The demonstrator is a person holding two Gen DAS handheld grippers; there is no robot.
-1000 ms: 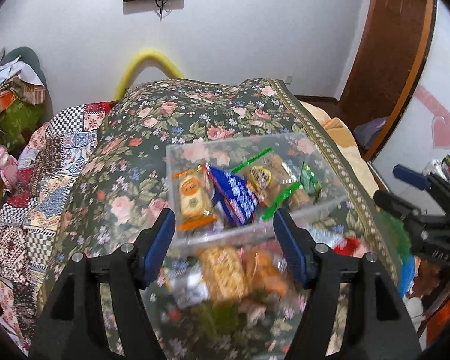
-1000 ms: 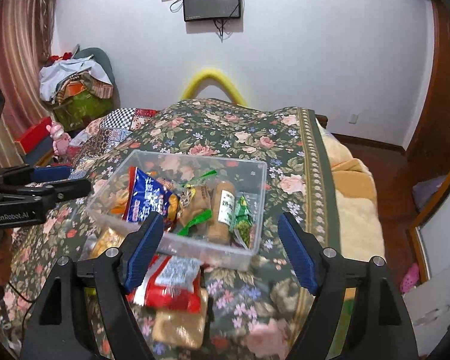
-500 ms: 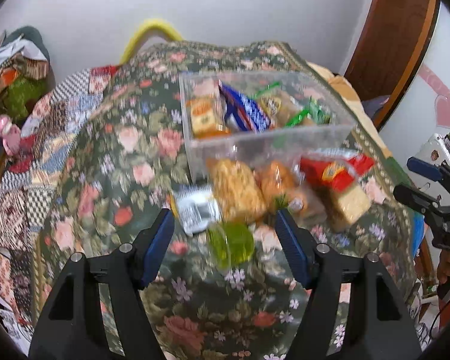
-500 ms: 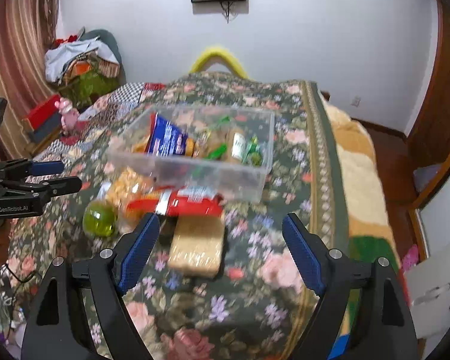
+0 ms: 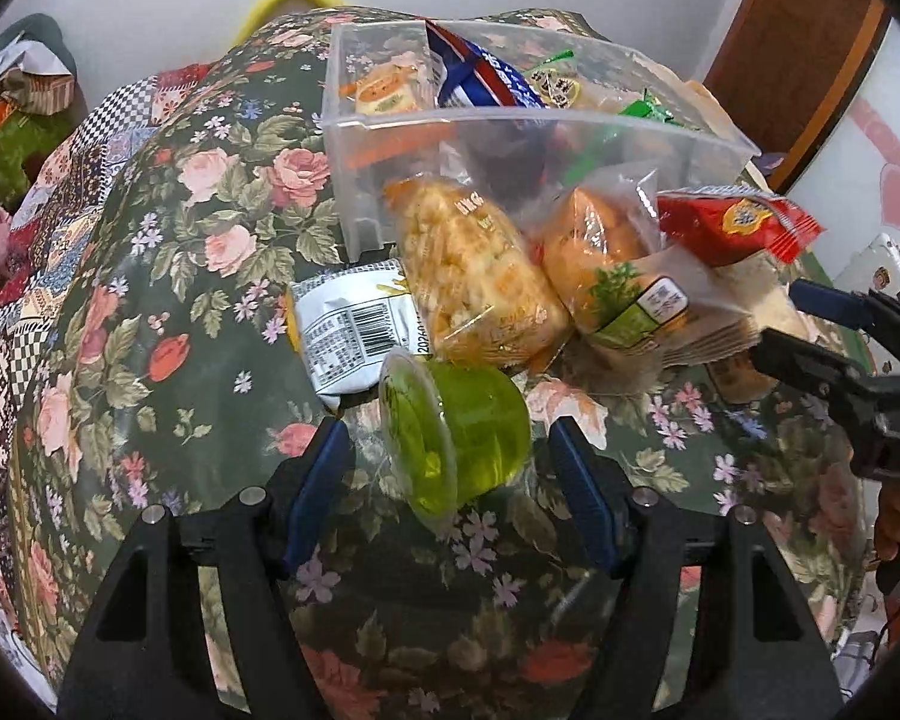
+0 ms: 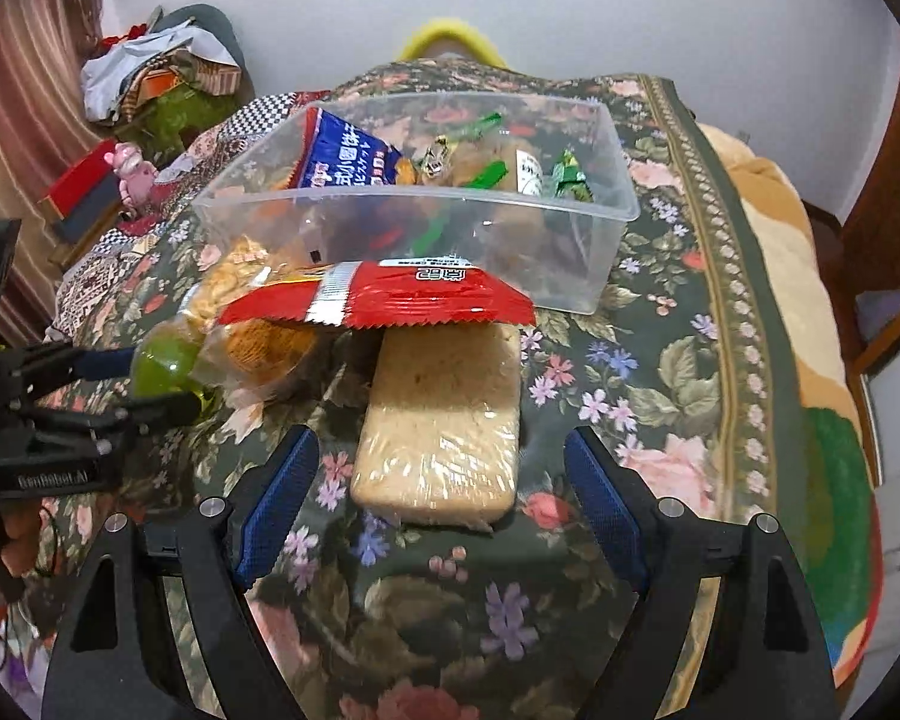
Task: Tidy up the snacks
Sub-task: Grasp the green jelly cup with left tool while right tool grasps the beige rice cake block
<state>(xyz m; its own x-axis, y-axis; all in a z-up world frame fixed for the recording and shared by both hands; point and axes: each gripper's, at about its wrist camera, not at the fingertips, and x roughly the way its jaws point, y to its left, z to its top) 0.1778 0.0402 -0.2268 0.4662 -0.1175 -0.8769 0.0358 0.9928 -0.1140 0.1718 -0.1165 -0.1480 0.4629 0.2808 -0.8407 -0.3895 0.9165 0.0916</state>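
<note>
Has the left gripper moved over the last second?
Yes. The left gripper has come down and now brackets the green jelly cup; the clear bin now sits higher in its view.

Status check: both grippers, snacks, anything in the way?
Left gripper open around green jelly cup. Right gripper open over wrapped cracker block; red packet overlaps it.

Clear hard plastic box, smooth, slightly glossy walls. Bedspread is printed floral cloth, matt, woven look. Green jelly cup is translucent glossy plastic with a thin film lid. Red wrapper is shiny crinkled foil-like plastic. Biscuit pack sits in clear glossy film, rough grainy surface underneath. Puffed snack bag is clear crinkly plastic. White sachet looks matt, printed barcode. Gripper fingers are matt black plastic with blue rubbery pads; metal screws. Door frame is polished wood.
</note>
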